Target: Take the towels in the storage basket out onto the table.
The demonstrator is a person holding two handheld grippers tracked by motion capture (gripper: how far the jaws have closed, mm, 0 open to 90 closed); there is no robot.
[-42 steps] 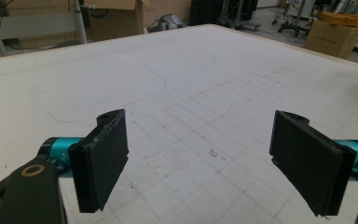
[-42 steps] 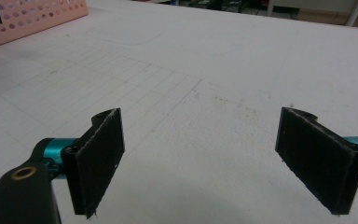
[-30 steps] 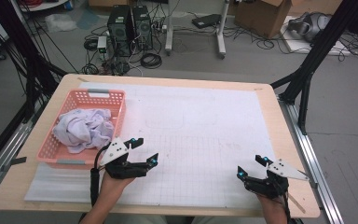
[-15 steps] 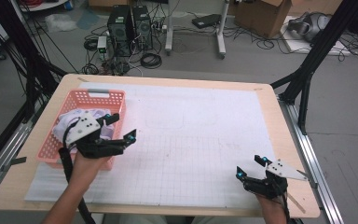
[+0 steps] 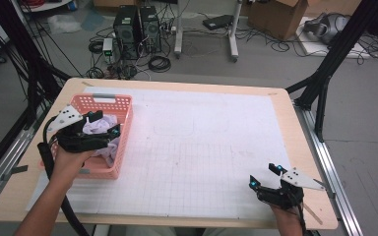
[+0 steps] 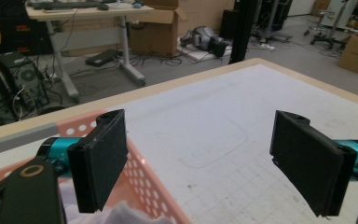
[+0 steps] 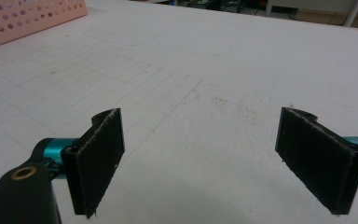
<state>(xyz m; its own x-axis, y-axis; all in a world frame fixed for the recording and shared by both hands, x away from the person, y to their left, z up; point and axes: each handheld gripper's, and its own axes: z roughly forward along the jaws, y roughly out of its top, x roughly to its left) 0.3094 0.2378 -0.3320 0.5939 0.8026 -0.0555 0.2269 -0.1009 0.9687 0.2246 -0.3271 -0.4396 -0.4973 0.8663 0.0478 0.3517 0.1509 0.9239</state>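
Left gripper (image 5: 103, 124): shifted from the mat's near edge to above the pink basket (image 5: 123, 105); right gripper (image 5: 266, 177) unmoved at the near right corner. Item: pale crumpled cloth (image 5: 101, 125), lying in the basket at table left. Judged light, soft, limp; best pinched at a raised fold. Both grippers: jaws spread wide, holding nothing; left hovers just over the cloth, contact unclear

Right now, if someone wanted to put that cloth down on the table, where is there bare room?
Most of the white mat is bare: the whole stretch between the pink basket and the right gripper, up to the far edge. It is crowded only at the left, where the left gripper, jaws open, hangs over the white cloth in the basket.
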